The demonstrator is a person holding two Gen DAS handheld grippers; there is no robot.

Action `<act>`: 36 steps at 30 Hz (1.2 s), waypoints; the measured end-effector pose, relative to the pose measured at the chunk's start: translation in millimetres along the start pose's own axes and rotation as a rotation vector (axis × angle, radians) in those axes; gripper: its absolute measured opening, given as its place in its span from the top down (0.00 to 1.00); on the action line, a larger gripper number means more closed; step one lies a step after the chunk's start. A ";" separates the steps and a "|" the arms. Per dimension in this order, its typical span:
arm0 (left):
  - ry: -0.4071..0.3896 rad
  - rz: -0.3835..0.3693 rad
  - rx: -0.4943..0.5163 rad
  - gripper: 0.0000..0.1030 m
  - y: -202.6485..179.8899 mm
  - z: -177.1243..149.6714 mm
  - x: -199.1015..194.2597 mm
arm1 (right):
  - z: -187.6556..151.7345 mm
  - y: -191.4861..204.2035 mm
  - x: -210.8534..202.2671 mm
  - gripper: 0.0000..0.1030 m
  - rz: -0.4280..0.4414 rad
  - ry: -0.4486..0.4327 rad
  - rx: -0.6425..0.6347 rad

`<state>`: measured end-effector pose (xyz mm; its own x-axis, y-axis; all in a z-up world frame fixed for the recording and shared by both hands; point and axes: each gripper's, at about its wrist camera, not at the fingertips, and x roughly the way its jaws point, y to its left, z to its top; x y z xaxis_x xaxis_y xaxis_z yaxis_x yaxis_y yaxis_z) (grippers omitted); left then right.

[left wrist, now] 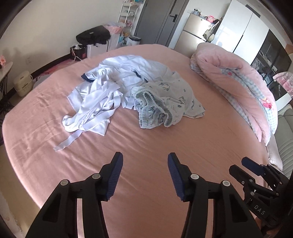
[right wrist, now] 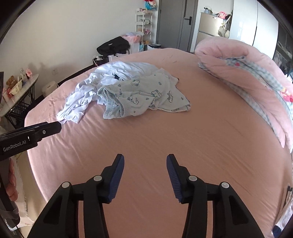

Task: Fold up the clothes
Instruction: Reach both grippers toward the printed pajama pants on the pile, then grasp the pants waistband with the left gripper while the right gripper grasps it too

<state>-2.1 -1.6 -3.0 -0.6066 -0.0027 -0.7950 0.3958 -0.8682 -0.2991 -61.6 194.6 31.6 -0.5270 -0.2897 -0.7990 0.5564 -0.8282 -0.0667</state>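
A crumpled pile of clothes lies in the middle of a pink bed (left wrist: 146, 146) (right wrist: 183, 146). A white garment with long ribbon ties (left wrist: 97, 98) (right wrist: 82, 95) is on the left of the pile. Beside it on the right are pale blue patterned pants with an elastic waistband (left wrist: 164, 102) (right wrist: 142, 95). My left gripper (left wrist: 144, 157) hovers open over bare sheet, well short of the pile. My right gripper (right wrist: 145, 157) is open too, over bare sheet nearer the front edge. Each gripper shows at the edge of the other's view, the right gripper (left wrist: 256, 168) and the left gripper (right wrist: 36, 131).
A folded pink quilt (left wrist: 238, 82) (right wrist: 247, 76) lies along the bed's right side. Beyond the far edge stand a black bag (left wrist: 93, 36), a white shelf rack (left wrist: 128, 16), a grey door and a fridge (left wrist: 196, 31). A small side table (right wrist: 18, 95) stands at the left.
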 end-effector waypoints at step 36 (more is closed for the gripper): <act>-0.029 -0.181 -0.051 0.85 26.1 42.1 148.8 | 76.0 18.9 200.6 0.64 0.096 0.184 0.094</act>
<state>-111.1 -45.6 -106.9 -0.6905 0.1367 -0.7103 0.3119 -0.8297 -0.4629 -205.6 84.4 -84.5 -0.3441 -0.2841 -0.8949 0.5318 -0.8445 0.0636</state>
